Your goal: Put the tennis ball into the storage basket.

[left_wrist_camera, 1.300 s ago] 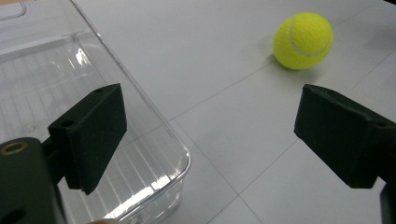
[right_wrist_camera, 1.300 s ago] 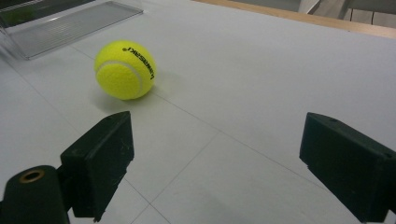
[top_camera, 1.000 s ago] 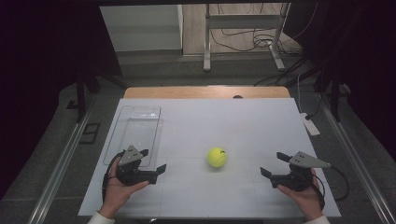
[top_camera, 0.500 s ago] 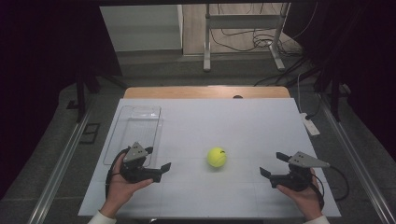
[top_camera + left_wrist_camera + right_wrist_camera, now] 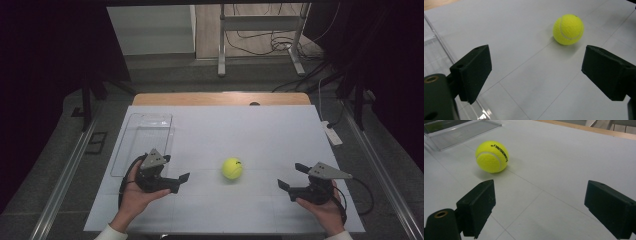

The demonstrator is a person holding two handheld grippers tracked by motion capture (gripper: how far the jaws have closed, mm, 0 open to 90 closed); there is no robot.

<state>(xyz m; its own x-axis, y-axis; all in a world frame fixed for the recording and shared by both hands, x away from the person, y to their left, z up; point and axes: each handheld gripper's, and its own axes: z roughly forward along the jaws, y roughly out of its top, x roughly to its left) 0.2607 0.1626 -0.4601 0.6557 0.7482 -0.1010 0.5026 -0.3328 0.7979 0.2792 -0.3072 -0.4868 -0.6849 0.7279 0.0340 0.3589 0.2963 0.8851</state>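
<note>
On white table [image 5: 215, 130]: one tennis ball [image 5: 232, 168], one tray [image 5: 145, 142].

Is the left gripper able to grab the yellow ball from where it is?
Probably yes. The left gripper has its jaws open and aimed toward the tennis ball, with bare white table between them and nothing in the way.

The clear tray [image 5: 461, 131] is cut off by the frame's top-left edge.
</note>
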